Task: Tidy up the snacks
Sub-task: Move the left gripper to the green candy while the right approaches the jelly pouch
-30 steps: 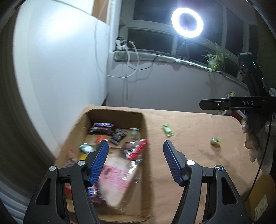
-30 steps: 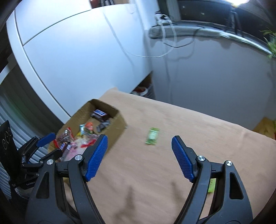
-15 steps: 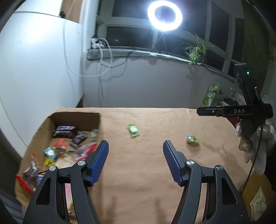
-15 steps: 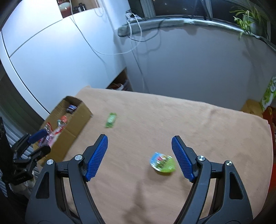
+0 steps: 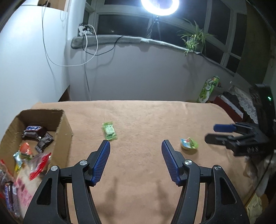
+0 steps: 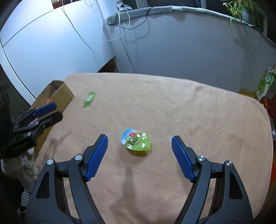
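Note:
A cardboard box (image 5: 64, 127) at the table's left holds several snacks, among them a dark chocolate bar (image 5: 33, 131) and red packets. A green wrapped candy (image 5: 109, 131) lies on the tan cloth right of the box; it also shows in the right wrist view (image 6: 89, 99). A small green jelly cup (image 6: 136, 140) lies just ahead of and between my right gripper's fingers, and shows in the left wrist view (image 5: 188, 143). My left gripper (image 5: 135, 157) is open and empty over the cloth. My right gripper (image 6: 139, 151) is open and empty.
The box also shows in the right wrist view (image 6: 57, 93) at the table's left edge. A tan cloth (image 5: 146, 117) covers the table. A green carton (image 5: 208, 89) and clutter stand beyond the right edge. A ring light (image 5: 159, 6) and plant (image 5: 195, 37) are at the window.
My left gripper has swung right, away from over the box, to the open cloth. My right gripper has moved right and down toward the jelly cup, which now lies between its fingers.

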A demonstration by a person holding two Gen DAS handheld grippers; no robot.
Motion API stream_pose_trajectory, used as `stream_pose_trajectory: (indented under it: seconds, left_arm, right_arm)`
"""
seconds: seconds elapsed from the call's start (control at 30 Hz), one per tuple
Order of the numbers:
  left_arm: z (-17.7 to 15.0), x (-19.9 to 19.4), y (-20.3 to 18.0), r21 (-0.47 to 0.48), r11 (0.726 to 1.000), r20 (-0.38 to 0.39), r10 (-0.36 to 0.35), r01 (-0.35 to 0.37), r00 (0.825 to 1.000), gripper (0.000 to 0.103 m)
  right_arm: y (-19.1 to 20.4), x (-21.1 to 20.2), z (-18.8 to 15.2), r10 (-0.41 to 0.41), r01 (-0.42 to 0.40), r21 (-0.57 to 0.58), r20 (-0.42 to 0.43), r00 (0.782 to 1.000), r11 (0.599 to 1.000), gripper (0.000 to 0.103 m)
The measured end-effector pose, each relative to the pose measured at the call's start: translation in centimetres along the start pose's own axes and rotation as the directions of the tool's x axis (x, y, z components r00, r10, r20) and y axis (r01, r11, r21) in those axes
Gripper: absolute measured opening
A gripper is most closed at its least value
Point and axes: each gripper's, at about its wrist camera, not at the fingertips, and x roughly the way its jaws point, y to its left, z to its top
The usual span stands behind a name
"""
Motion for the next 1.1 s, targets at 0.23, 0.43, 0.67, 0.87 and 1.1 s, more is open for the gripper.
stream_pose_trajectory:
  seconds: [0.23,0.43,0.67,0.87,1.1]
  left_arm:
    - [0.5,3.5,1.5,-0.050,0.999,-0.038,0.016,-0.018,0.999,0.050]
    - [0.6,6.1,2.3,-0.062,0.996,-0.071,0.052,-0.057,0.996,0.050]
    - [0.9,8.2,3.2,-0.090,0.992,-0.098,0.081,-0.090,0.992,0.050]
    - [1.4,9.6,3.5,-0.087,0.991,-0.135,0.091,-0.104,0.987,0.048]
    - [1.6,10.0,3.2,-0.064,0.990,-0.144,0.118,-0.128,0.982,0.042]
  right_arm:
    - [-0.7,1.9,-1.0,0.017,-0.017,-0.001,-0.025,1.000,1.000,0.079]
    - [-0.6,2.9,-1.0,0.024,-0.025,-0.024,-0.032,0.999,0.999,0.079]
    - [0.0,3.9,-1.1,0.032,-0.034,-0.049,-0.051,0.998,0.998,0.074]
    - [0.6,4.8,-1.0,0.014,-0.019,-0.072,-0.065,0.998,0.997,0.073]
    - [1.6,5.4,-0.8,-0.001,-0.007,-0.098,-0.076,0.997,0.995,0.063]
